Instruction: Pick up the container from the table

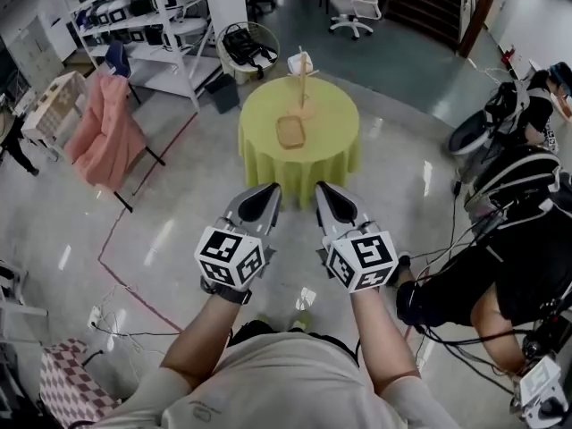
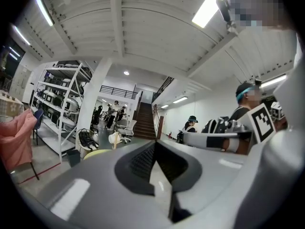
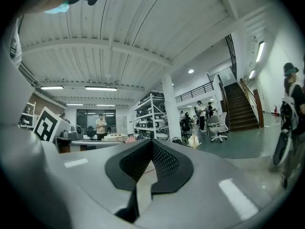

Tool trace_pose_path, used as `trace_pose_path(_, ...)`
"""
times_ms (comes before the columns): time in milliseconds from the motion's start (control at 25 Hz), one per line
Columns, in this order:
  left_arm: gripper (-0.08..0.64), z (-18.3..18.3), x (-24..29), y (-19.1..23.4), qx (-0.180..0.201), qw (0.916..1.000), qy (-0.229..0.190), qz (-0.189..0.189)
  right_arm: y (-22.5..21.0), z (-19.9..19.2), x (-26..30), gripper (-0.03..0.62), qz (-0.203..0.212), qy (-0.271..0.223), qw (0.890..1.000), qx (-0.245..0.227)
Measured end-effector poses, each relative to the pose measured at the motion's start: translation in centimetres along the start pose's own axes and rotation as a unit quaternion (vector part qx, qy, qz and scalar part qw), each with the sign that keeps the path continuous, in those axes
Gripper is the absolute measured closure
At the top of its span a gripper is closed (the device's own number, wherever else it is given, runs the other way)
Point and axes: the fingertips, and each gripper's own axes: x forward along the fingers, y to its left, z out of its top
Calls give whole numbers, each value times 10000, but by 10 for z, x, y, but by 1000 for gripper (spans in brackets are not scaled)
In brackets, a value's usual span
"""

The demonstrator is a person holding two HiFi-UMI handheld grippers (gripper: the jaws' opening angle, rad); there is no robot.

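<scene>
A round table (image 1: pixel 259 125) under a yellow-green cloth stands a few steps ahead in the head view. On it lies a shallow brown container (image 1: pixel 290 131), and behind that a thin wooden stand carries a white object (image 1: pixel 301 63). My left gripper (image 1: pixel 271 189) and right gripper (image 1: pixel 322 188) are held side by side at chest height, well short of the table, both shut and empty. The left gripper view shows a sliver of the yellow table (image 2: pixel 97 153) past the closed jaws (image 2: pixel 155 143). In the right gripper view the jaws (image 3: pixel 151 141) meet in front of the room.
A pink cloth hangs over a chair (image 1: pixel 105 128) at left, with white shelving (image 1: pixel 143 25) behind it. A wire basket holding a black bag (image 1: pixel 248 50) stands behind the table. A person in black (image 1: pixel 527 248) sits at right among cables. A red tape line (image 1: pixel 134 213) crosses the floor.
</scene>
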Motion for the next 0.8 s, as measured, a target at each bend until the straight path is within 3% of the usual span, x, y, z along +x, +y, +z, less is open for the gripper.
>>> trace_pose_path(440,554,-22,34,7,4,9996,215,168,-39,-17,6,583,-112,69,9998,166)
trace_pose_path(800,554,-31,91,52,-39,9996,267,-4,-76,-35,66,583,-317,254,9990,195)
